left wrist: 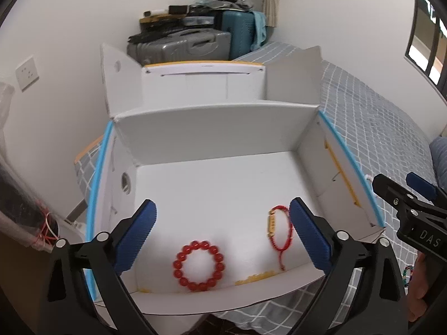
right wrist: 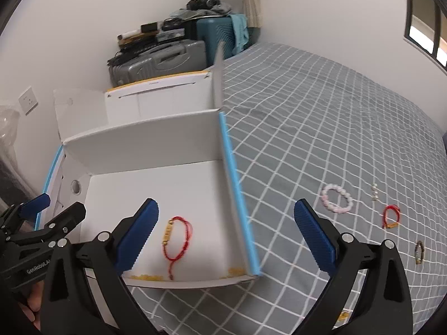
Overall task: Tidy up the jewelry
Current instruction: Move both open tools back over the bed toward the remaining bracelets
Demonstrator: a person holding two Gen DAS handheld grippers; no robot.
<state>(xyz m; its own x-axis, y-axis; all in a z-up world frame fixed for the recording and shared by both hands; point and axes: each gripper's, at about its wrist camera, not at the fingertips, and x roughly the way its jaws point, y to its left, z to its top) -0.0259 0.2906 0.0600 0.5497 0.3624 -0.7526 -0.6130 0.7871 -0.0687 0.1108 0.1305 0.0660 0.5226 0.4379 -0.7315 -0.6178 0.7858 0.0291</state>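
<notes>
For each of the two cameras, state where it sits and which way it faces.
Left wrist: on the left gripper, looking down and forward into the white box at the red bead bracelet; its own open blue fingers show, the right gripper at the right edge.
Right wrist: on the right gripper, facing the box's blue-edged right wall and the checked bedspread with the pink bracelet; the left gripper shows at left.
Shared: the box, the red cord bracelet, the suitcases.
</notes>
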